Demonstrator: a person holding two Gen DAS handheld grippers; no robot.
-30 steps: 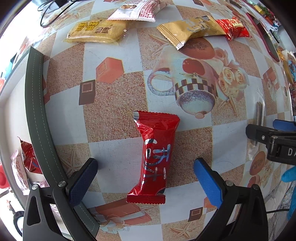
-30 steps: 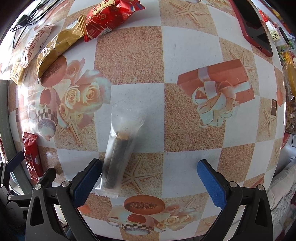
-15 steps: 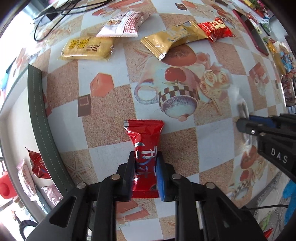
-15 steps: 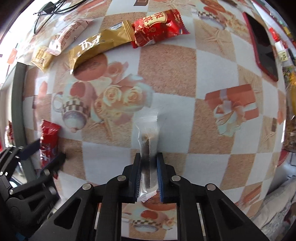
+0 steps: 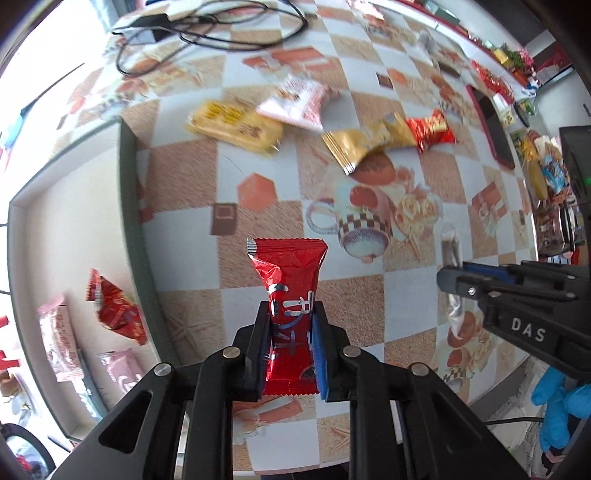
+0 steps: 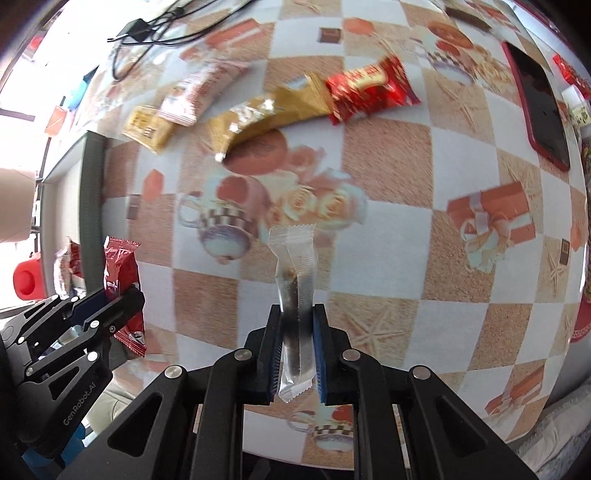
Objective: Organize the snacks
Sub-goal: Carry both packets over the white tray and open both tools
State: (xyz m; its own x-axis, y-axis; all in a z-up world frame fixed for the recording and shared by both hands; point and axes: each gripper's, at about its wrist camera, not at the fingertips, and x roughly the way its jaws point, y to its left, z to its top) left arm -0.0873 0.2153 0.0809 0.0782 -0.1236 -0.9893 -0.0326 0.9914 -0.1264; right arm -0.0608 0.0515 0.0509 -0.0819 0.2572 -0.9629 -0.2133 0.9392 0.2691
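Observation:
My left gripper [image 5: 291, 314] is shut on a red snack packet [image 5: 290, 273] and holds it above the patterned table [image 5: 406, 295]. My right gripper [image 6: 295, 314] is shut on a clear packet with a dark stick inside [image 6: 295, 280], also lifted off the table. The right gripper shows at the right of the left wrist view [image 5: 454, 275], the left gripper at the left of the right wrist view [image 6: 122, 302]. On the table farther away lie a yellow packet [image 5: 236, 127], a white-pink packet [image 5: 295, 103], a gold packet [image 5: 365, 144] and a red packet [image 5: 430, 129].
A box with a dark green rim [image 5: 131, 221] stands left of the table and holds red [image 5: 114, 306] and pink [image 5: 62, 339] packets. A phone in a red case [image 6: 539, 107] lies at the far right. Black cables [image 5: 207, 26] lie at the far edge.
Both grippers closed on their packets about half a second ago. Since then both have lifted the packets off the table, and the view has pulled back.

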